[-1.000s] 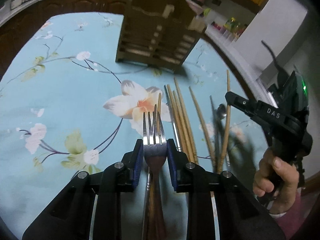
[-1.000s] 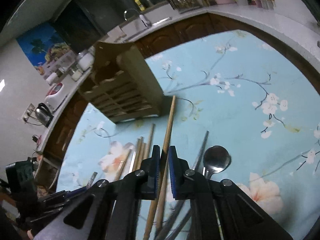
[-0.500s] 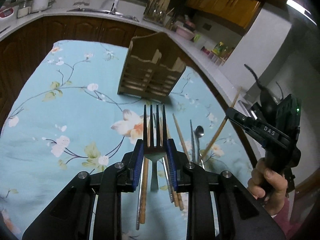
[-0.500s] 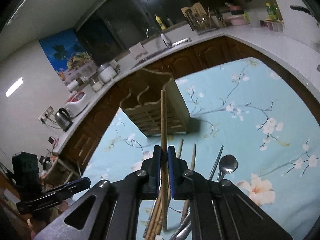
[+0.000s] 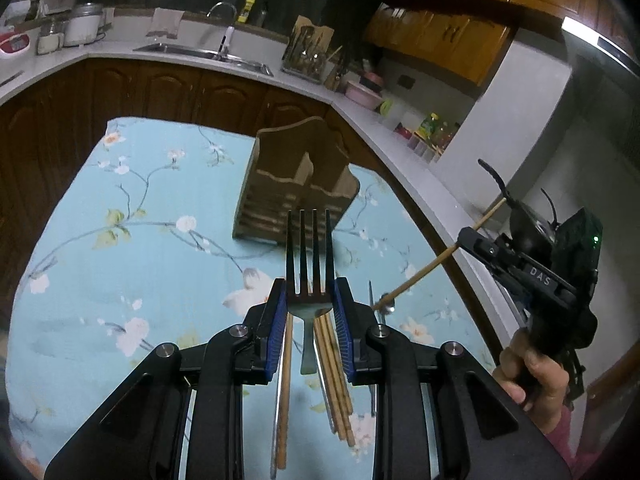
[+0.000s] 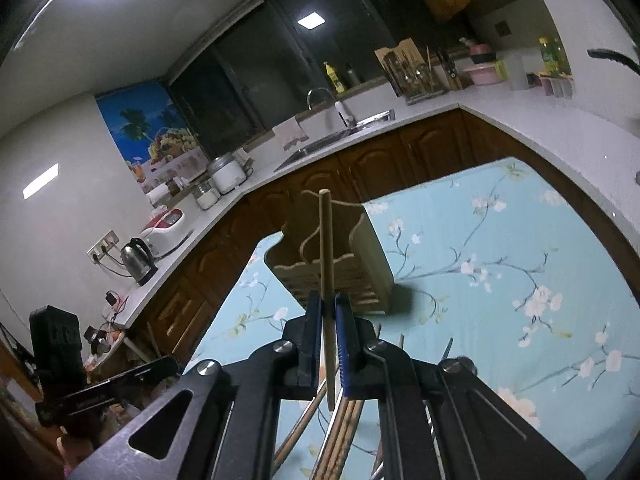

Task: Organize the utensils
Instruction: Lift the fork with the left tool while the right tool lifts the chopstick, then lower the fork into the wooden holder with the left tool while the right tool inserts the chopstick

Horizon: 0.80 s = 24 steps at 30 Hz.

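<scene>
Currently held, two items. Left gripper (image 5: 310, 300): blue pads pinched on a metal fork (image 5: 309, 258) at the base of its tines, tines pointing forward past the fingertips toward the wooden utensil holder (image 5: 294, 188), handle hanging back between the fingers, clear of the cloth. Right gripper (image 6: 329, 312): pads pressed together on a single wooden chopstick (image 6: 326, 256), blunt end projecting forward and up in front of the holder, lower end trailing below the jaws. Same chopstick visible from the left wrist view, slanting out of the right gripper, with a hand (image 5: 534, 376) around that gripper's grip.

Holder: upright, slatted front, scalloped dividers, toward the far edge of the table (image 5: 120, 248), on a light blue floral tablecloth.

Remaining on the cloth, near edge, beneath both grippers: several chopsticks (image 5: 336, 364) lying roughly parallel, plus metal handles partly hidden by the fingers; exact count not discernible.
</scene>
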Motion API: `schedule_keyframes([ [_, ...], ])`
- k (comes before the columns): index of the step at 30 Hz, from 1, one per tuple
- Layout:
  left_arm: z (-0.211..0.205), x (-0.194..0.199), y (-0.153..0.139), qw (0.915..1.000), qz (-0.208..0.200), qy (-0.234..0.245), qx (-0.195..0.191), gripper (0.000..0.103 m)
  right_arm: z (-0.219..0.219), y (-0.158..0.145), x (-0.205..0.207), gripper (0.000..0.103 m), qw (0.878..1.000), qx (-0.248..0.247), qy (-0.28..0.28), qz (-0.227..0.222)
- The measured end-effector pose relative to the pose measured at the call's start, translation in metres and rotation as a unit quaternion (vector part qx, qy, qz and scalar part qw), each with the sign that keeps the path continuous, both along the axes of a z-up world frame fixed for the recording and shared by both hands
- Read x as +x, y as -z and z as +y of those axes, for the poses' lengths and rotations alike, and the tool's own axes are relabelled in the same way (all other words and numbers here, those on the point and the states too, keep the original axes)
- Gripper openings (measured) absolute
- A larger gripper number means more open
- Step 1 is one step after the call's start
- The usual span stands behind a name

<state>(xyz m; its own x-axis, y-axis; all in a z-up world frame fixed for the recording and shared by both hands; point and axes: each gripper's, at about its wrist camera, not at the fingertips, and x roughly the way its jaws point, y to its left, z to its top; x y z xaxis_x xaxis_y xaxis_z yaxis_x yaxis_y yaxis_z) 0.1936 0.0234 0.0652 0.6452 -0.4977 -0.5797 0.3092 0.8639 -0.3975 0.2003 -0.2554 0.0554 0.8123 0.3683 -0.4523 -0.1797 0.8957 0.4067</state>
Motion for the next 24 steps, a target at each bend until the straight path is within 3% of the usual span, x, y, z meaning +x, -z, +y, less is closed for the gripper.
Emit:
schedule_keyframes([
  [13, 0.001, 0.051, -0.047, 0.9986, -0.05, -0.017, 0.006, 0.021, 0.005, -0.043, 0.033, 0.007, 0.998, -0.005, 0.004, -0.055],
  [20, -0.007, 0.113, -0.086, 0.9948, -0.092, -0.043, 0.008, 0.021, 0.006, -0.076, 0.081, 0.007, 0.995, -0.01, 0.022, -0.1],
  [24, -0.011, 0.154, -0.086, 0.9928, -0.098, -0.066, 0.016, 0.021, 0.005, -0.078, 0.11, 0.007, 0.993, -0.013, 0.035, -0.112],
])
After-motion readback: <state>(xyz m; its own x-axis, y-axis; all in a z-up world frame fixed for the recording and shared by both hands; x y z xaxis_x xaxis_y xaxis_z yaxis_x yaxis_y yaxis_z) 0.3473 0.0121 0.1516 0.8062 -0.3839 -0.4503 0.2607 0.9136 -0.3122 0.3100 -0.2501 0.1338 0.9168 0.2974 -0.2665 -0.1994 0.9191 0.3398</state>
